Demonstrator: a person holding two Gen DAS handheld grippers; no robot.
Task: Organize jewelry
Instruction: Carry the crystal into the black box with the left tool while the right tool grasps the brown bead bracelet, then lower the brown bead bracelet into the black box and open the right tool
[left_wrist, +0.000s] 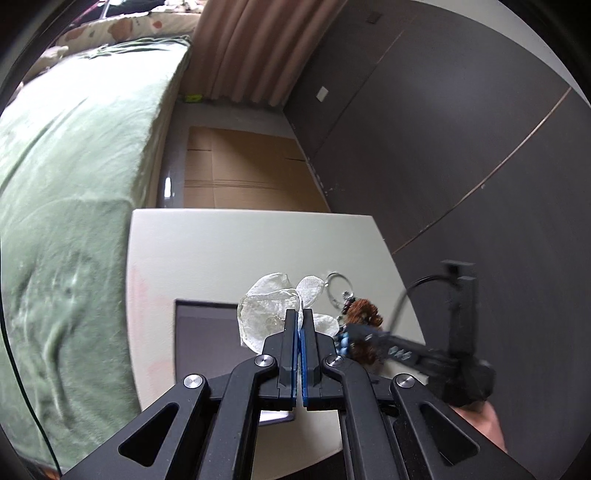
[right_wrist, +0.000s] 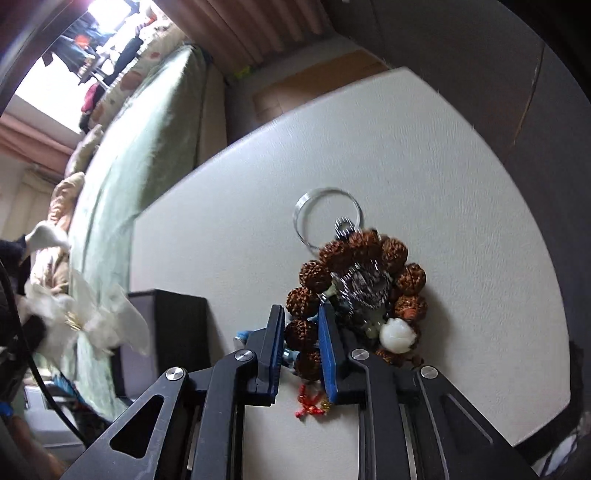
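Two wrist views, one small white table (left_wrist: 221, 251) set beside a bed under a green blanket (left_wrist: 74, 166). Pinkish curtains (left_wrist: 251, 48) hang at the far end of the room, a flattened sheet of cardboard (left_wrist: 240, 170) lies on the floor past the table, and dark wall panels (left_wrist: 443, 129) run along the other side.

On the table, a dark open box (right_wrist: 177, 332) with a grey inner floor sits near the edge that faces the bed.

Left gripper (left_wrist: 300, 325): jaws fully together, a sheer white organza pouch (left_wrist: 266, 310) pinched between the blue pads and held up over the table, above the far edge of the box. In the right wrist view the pouch shows blurred at the left edge of the frame.

Right gripper (right_wrist: 302, 325): jaws narrow, angled down onto the jewelry pile, pads closed on the near beads of a bracelet of large knobbly brown beads (right_wrist: 332, 254). The bracelet lies on the table just beside the box and carries one white carved bead (right_wrist: 395, 332).

Inside and around the bead loop: a silvery metal piece (right_wrist: 364, 284), detail too blurred to tell. A clear bangle (right_wrist: 306, 206) lies flat on the table, touching the far side of the bracelet. A small red knotted cord (right_wrist: 310, 404) lies under the gripper.
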